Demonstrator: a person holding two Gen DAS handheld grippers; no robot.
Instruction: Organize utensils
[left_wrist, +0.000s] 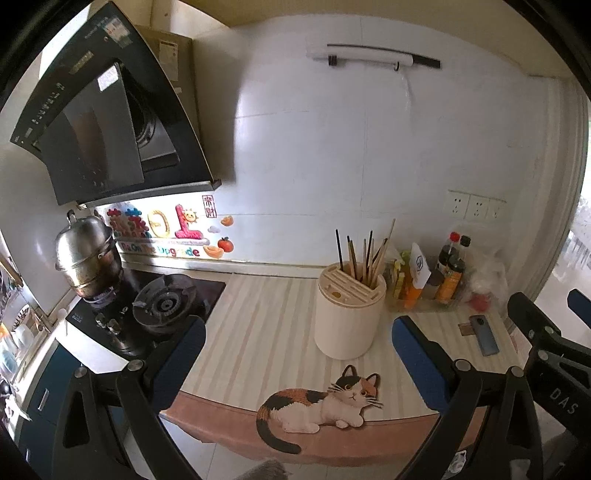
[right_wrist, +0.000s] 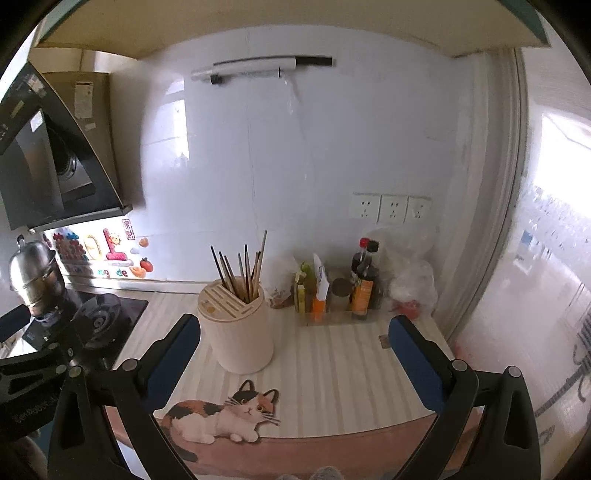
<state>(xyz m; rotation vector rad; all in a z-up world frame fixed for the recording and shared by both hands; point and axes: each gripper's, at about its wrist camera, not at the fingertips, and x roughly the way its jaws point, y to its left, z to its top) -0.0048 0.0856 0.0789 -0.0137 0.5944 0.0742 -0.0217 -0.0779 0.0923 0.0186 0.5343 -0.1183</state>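
The lower ends of the chopsticks (left_wrist: 364, 254) are hidden inside the holder (left_wrist: 349, 314). The labels on the bottles (right_wrist: 364, 280) are too small to be read. The range hood (right_wrist: 44, 155) is cut off by the left edge of the right wrist view. The plastic bags (left_wrist: 484, 266) are blurred, and their contents cannot be told.
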